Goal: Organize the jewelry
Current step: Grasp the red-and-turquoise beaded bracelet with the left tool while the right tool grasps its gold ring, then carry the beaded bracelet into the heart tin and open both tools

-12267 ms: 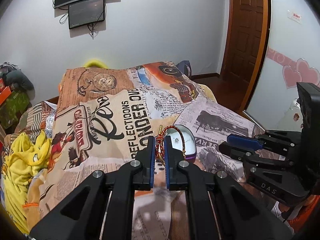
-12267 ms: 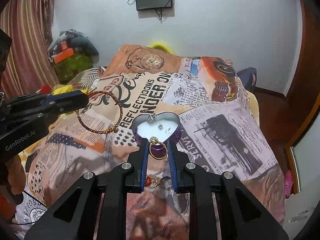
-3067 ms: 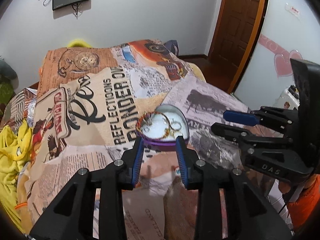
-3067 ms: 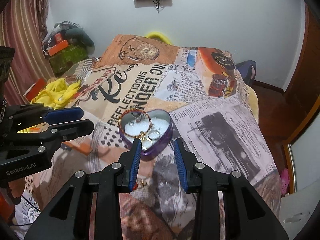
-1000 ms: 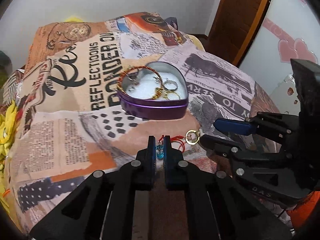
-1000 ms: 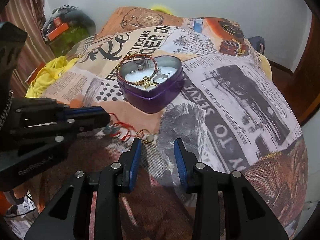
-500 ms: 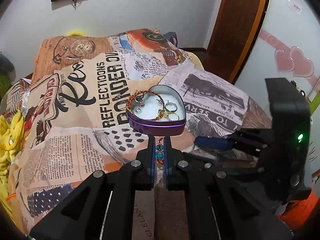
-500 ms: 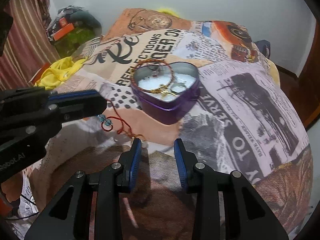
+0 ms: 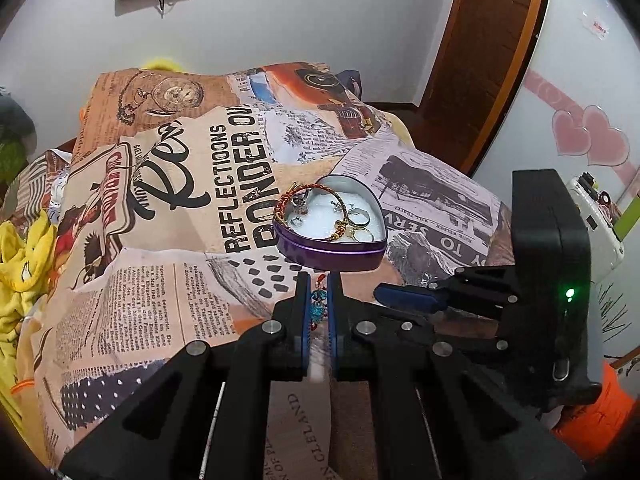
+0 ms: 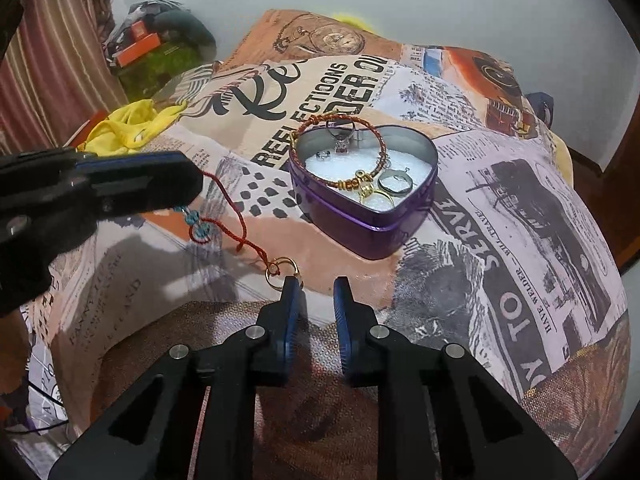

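We keep the left gripper (image 9: 319, 294) clamped on the red cord (image 10: 224, 216) by its blue beads, lifted beside the tin (image 10: 362, 216) on the bed (image 10: 520, 240), while the right gripper (image 10: 316, 292), jaws parted and empty, waits beside its dangling gold ring (image 10: 284, 270).

Ahead of the right gripper (image 10: 317, 294), whose matt black plastic arms end in blue pads (image 10: 294, 300), sits a glossy purple metal heart tin (image 10: 362, 208) with bare silvery inner walls and a white grainy lining, holding shiny gold and silver rings (image 10: 394, 182) and a twisted red-gold bangle (image 10: 340, 128). Left of it a thin red cord bracelet (image 10: 236, 228) with glassy blue beads and a polished gold ring hangs from the left gripper (image 9: 319, 300). Underneath, a soft matt printed cloth bedspread (image 10: 520, 220).
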A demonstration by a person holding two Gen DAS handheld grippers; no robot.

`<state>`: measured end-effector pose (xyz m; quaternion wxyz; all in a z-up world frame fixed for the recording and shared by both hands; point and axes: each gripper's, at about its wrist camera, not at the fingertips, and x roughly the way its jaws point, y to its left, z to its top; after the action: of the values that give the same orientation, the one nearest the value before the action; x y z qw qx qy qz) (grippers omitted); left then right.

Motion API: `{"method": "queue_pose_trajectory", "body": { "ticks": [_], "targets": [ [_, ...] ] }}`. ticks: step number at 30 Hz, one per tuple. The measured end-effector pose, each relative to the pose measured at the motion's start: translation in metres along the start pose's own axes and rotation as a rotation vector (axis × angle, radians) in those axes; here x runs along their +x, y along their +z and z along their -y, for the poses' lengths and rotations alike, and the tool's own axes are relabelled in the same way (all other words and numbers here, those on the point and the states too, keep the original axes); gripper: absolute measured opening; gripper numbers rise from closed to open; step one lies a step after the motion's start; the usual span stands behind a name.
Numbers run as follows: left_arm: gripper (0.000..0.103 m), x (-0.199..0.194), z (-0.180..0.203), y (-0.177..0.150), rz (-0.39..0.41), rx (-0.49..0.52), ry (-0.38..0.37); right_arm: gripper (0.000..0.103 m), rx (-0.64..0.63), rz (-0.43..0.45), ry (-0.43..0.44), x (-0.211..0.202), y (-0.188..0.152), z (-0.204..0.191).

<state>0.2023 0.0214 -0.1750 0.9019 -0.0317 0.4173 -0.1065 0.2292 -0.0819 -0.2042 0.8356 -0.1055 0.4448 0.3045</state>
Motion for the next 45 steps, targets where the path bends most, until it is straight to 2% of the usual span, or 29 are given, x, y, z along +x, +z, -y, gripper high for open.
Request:
{"method": "queue_pose_trajectory", "body": {
  "ticks": [6,11,13,14,15,23,45],
  "targets": [
    [0.006,-0.001,-0.004,-0.002,0.000,-0.008,0.002,0.016,-0.004,0.020,0.020,-0.004,0.009,-0.006],
    [0.006,0.000,-0.012,-0.006,-0.007,-0.026,-0.002,0.016,-0.046,-0.026,0.015,0.013,0.007,-0.017],
    [0.006,0.001,-0.013,-0.007,-0.009,-0.029,-0.001,0.016,-0.060,-0.019,0.005,0.014,0.006,-0.020],
    [0.006,0.002,-0.014,-0.007,-0.011,-0.031,-0.001,0.014,-0.057,-0.019,0.011,0.013,0.006,-0.019],
    [0.006,0.003,-0.015,-0.007,-0.012,-0.033,-0.001,0.008,-0.051,-0.019,0.017,0.013,0.007,-0.017],
    [0.006,-0.003,-0.015,-0.006,0.001,-0.036,0.003,0.008,-0.038,0.000,0.006,0.008,0.006,-0.016],
    [0.006,-0.036,-0.006,0.024,0.101,-0.019,0.034,0.008,0.076,0.070,-0.089,-0.030,0.005,0.026]
  ]
}}
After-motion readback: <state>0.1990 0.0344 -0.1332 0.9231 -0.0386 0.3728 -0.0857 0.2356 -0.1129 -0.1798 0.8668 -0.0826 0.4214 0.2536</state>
